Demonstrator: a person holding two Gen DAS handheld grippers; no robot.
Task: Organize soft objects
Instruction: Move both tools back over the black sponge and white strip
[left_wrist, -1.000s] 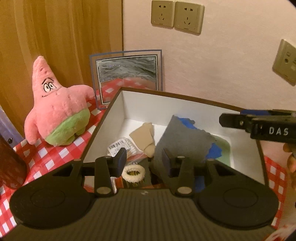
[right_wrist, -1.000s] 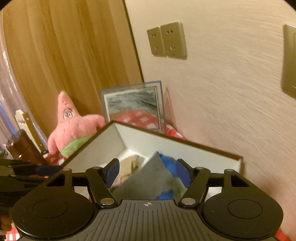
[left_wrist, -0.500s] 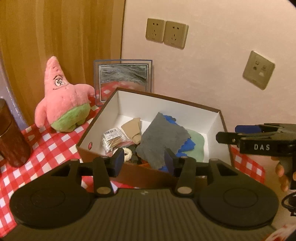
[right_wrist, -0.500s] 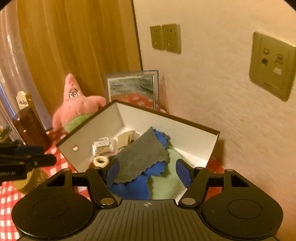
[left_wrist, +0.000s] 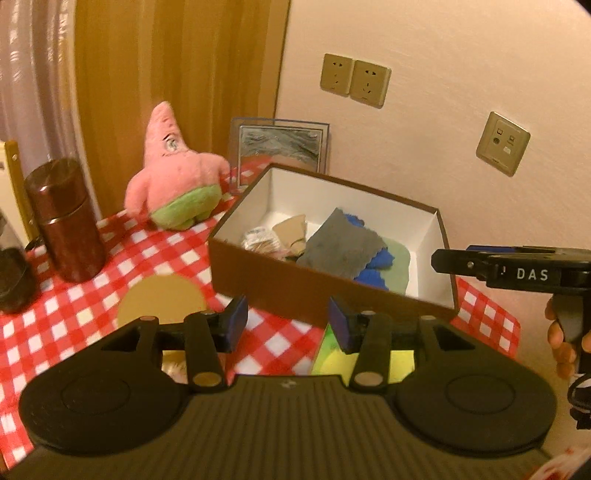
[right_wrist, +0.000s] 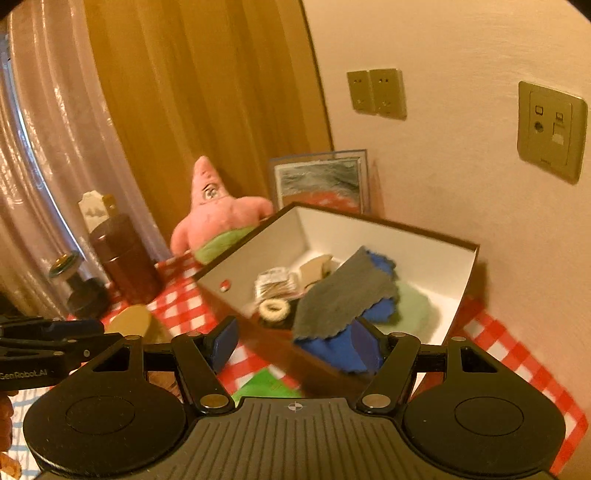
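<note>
An open brown box (left_wrist: 295, 284) with white walls holds a grey cloth (left_wrist: 341, 251) laid over a blue cloth (left_wrist: 373, 266) and a pale green cloth (left_wrist: 400, 258). A pink star plush (left_wrist: 173, 173) stands upright to the left of the box. My left gripper (left_wrist: 288, 321) hovers open in front of the box, with nothing between its fingers. My right gripper (right_wrist: 291, 339) is open too, near the box's front corner, and holds nothing. In the right wrist view the grey cloth (right_wrist: 343, 295) and the blue cloth (right_wrist: 332, 350) lie in the box (right_wrist: 406, 251), and the plush (right_wrist: 218, 218) stands behind it.
A red checked cloth (left_wrist: 92, 295) covers the table. On its left stand a brown canister (left_wrist: 66, 221) and a dark jar (left_wrist: 11, 273), with a round tan mat (left_wrist: 162, 299) nearby. A framed picture (left_wrist: 280, 147) leans on the wall behind the box. A yellow-green item (left_wrist: 332, 354) lies under my left gripper.
Both grippers have drawn back from over the box and risen a little, so the box now sits farther off. The grey cloth stays in the box. The left jaws stand slightly wider.
</note>
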